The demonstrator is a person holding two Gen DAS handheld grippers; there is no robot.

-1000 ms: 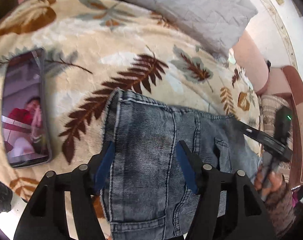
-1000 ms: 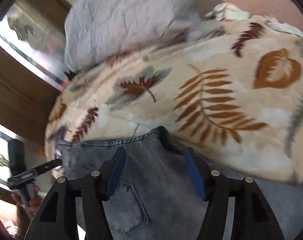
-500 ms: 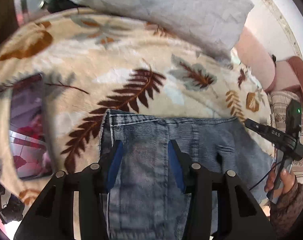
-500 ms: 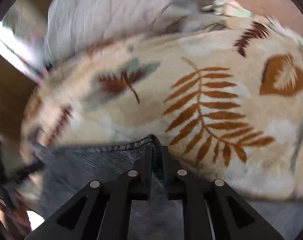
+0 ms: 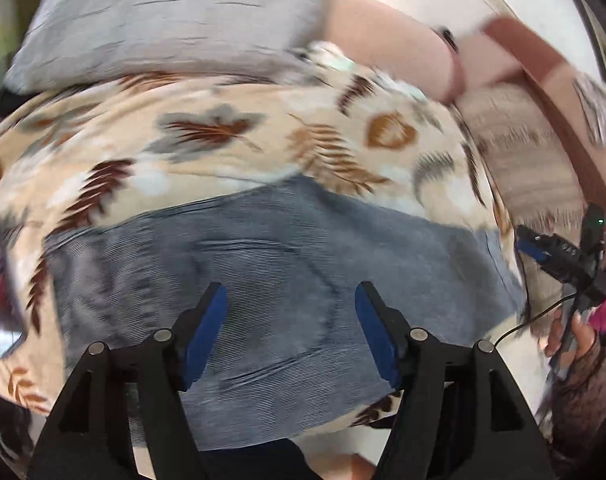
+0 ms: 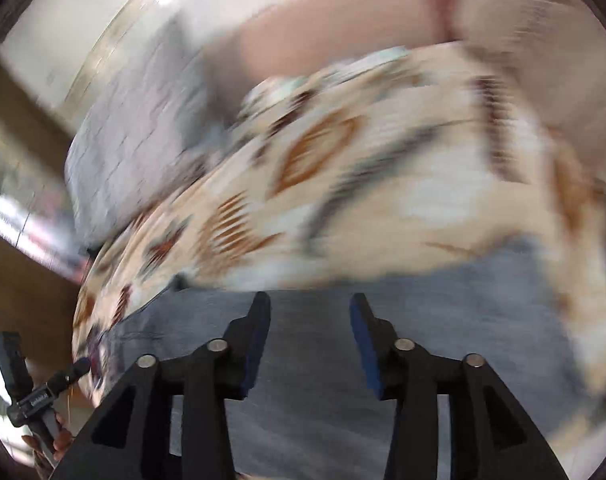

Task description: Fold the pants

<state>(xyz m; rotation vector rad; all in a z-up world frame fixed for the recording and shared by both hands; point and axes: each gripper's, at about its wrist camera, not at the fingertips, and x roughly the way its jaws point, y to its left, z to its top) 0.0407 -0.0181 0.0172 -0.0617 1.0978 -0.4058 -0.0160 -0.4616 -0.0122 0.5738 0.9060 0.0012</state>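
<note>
Pants lie folded on the leaf blanket, filling six o'clock; my left claw and right claw hover released; I'd smooth creases before regripping an edge.

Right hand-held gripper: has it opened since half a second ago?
Yes. The right hand-held gripper now stands open above the jeans, near the leaf-print blanket.

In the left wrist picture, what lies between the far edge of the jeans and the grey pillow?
Only the leaf-patterned blanket lies between the jeans and the grey pillow; nothing rests on that stretch in the left wrist view.
</note>
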